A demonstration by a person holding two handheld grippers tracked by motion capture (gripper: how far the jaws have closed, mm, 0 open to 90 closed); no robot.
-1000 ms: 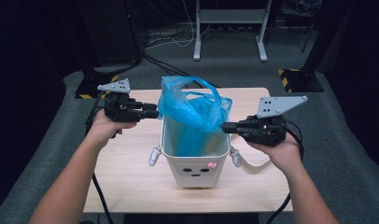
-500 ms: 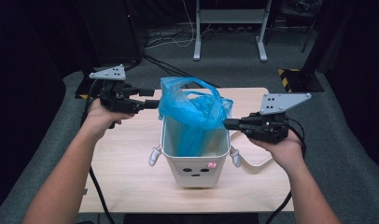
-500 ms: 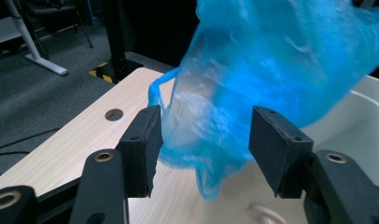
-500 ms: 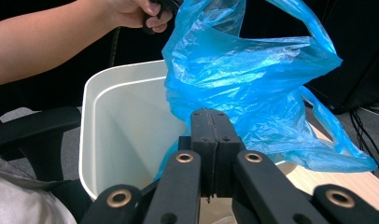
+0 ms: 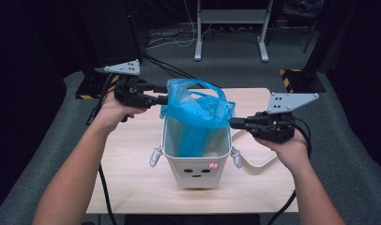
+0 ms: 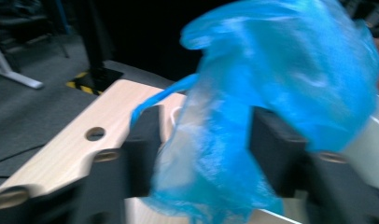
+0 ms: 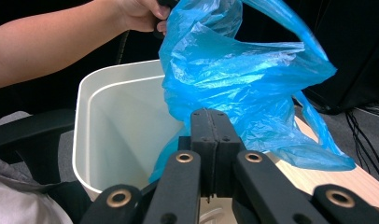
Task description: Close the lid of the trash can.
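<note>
While the right gripper (image 5: 233,123) pinched the blue bag (image 5: 198,110) above the white bin (image 5: 195,161), the left gripper (image 5: 163,93), its fingers just closing loosely around film, needed firmer purchase to spread the mouth evenly over the rim

Place: looking like a lab or test room.
Floor: grey carpet (image 5: 235,70) running under everything.
Stand: a metal frame (image 5: 230,28) standing behind the table (image 5: 132,178).
Cables: wires (image 5: 172,40) trailing across the floor.
Markings: hazard-striped bases (image 5: 296,77) sitting nearby.
</note>
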